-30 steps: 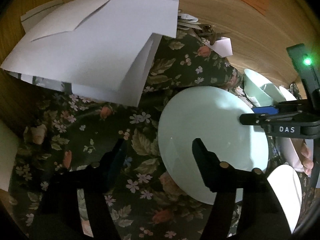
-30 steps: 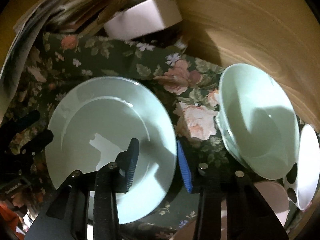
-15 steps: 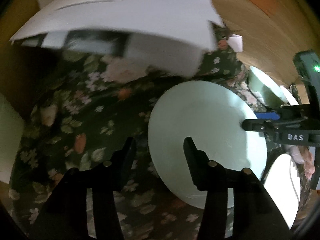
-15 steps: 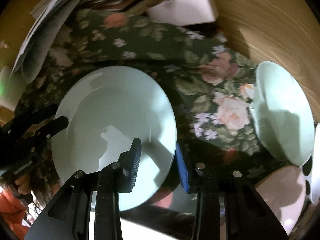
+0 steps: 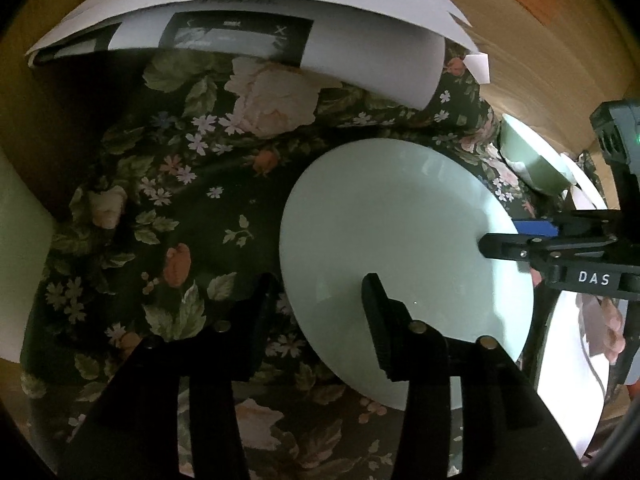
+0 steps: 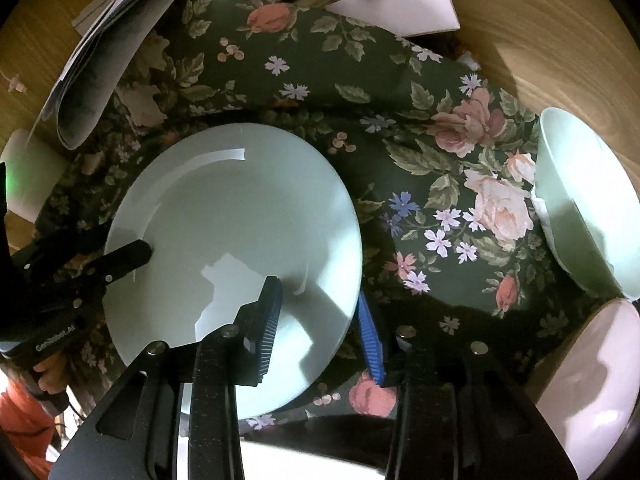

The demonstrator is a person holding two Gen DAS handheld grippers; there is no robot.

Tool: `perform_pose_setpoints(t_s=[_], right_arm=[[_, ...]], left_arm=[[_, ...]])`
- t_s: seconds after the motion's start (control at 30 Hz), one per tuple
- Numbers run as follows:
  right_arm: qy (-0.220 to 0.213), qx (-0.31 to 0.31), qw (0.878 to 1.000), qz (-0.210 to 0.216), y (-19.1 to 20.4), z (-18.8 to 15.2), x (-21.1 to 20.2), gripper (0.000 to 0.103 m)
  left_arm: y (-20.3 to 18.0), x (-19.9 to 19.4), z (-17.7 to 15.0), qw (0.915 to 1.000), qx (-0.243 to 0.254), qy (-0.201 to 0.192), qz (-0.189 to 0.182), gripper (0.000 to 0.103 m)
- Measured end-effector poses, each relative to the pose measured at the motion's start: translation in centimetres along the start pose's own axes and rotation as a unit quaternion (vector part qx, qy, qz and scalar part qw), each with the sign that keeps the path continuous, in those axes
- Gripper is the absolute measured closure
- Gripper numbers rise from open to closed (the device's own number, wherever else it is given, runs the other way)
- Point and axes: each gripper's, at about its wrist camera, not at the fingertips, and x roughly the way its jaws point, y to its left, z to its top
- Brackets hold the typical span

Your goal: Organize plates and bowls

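A pale green plate is held off the floral cloth by both grippers. My left gripper straddles its left rim, one finger above and one below. My right gripper straddles the opposite rim, with a blue pad under the plate. The plate fills the middle of the right wrist view. The right gripper shows at the right of the left wrist view. A pale green bowl stands at the right.
A pinkish-white bowl sits at the lower right. A white plate lies under the lifted one. Loose papers overhang the cloth at the back. A white box stands on the wooden table.
Both grippers have closed in on the plate's rim and lifted it, tilting it. The cameras have moved closer to the papers at the back.
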Motion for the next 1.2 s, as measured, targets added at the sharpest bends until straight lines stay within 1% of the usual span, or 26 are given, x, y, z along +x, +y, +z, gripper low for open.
perform_pose_setpoints(t_s=[0.13, 0.2, 0.27, 0.4, 0.5, 0.67, 0.87, 1.07, 1.2], right_arm=[[-0.009, -0.001, 1.000, 0.000, -0.2, 0.2, 0.0, 0.066], [-0.012, -0.005, 1.000, -0.007, -0.3, 1.0, -0.1, 0.068], [-0.018, -0.006, 1.000, -0.008, -0.2, 0.9, -0.1, 0.069], [-0.026, -0.006, 1.000, -0.002, -0.2, 0.7, -1.3, 0.072], [-0.040, -0.013, 0.999, -0.007, 0.5, 0.5, -2.1, 0.072], [-0.056, -0.007, 0.998, 0.003, 0.6, 0.3, -3.5, 0.072], [-0.074, -0.006, 0.997, 0.005, 0.6, -0.2, -5.1, 0.073], [-0.092, -0.005, 0.996, 0.002, 0.1, -1.0, -7.3, 0.073], [-0.103, -0.003, 0.995, -0.006, 0.0, -2.2, -8.5, 0.073]], left_arm=[[-0.1, 0.1, 0.1, 1.0000, 0.002, -0.003, -0.004, 0.059], [-0.6, 0.3, 0.1, 0.9999, 0.008, -0.001, -0.008, 0.059], [-1.0, 0.2, 0.1, 0.9999, 0.010, -0.003, 0.002, 0.059], [-0.7, 0.0, 0.3, 1.0000, -0.002, -0.001, -0.004, 0.059], [-0.2, -0.6, 0.4, 0.9999, -0.011, -0.006, -0.006, 0.059], [-0.1, -2.3, 0.7, 0.9995, -0.018, -0.025, -0.009, 0.059], [-0.3, -4.0, 0.5, 0.9991, -0.016, -0.037, -0.013, 0.059], [-0.9, -5.3, 0.1, 0.9989, -0.013, -0.042, -0.019, 0.059], [-2.3, -5.9, 0.0, 0.9985, -0.006, -0.047, -0.025, 0.059]])
